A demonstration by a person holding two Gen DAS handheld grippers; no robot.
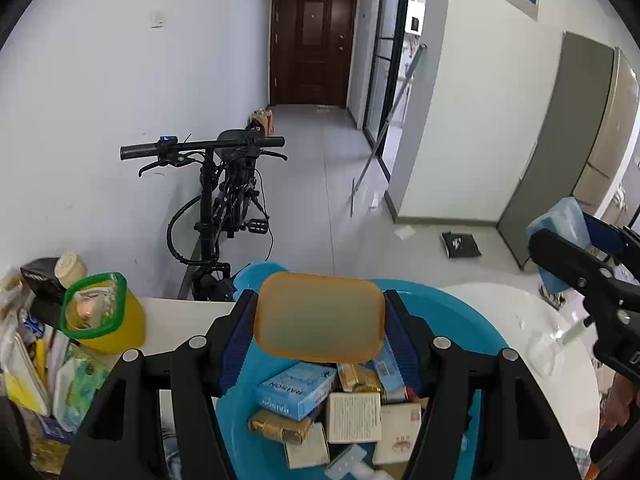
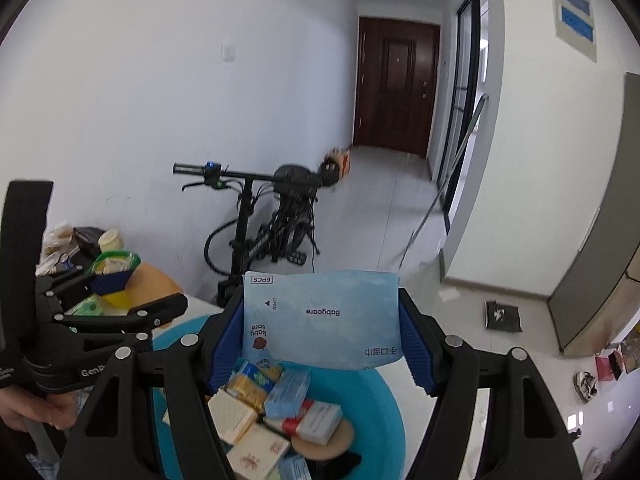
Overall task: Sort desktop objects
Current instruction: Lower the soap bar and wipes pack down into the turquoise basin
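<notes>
Orange, flat and round-cornered: a lid (image 1: 318, 316) sits clamped between the blue pads of the left hand-held gripper (image 1: 319, 320), held upright above the blue basin (image 1: 476, 328). Its face is blurred; no print readable.

Right hand-held gripper (image 2: 320, 320) grips a pale blue wipes pack (image 2: 320, 316) by its two side edges, print upside down, also over the basin (image 2: 384, 400). In the left wrist view the same pack (image 1: 560, 220) shows at far right, pinched in the right hand-held gripper (image 1: 588, 248).

Basin holds a loose heap: a blue carton (image 1: 296, 388), gold foil packets (image 1: 276, 426), white cartons with small print (image 1: 352, 416), a red-and-white box (image 2: 316, 424).

White bench (image 1: 188, 320) carries the basin. On its left end, a yellow tub with a green rim (image 1: 100, 316), beside a pile of packets and bags (image 1: 36, 364).

Behind the bench, a black folding bike (image 1: 216, 196) leans near the wall. A brown door (image 1: 314, 40) closes the hallway.
</notes>
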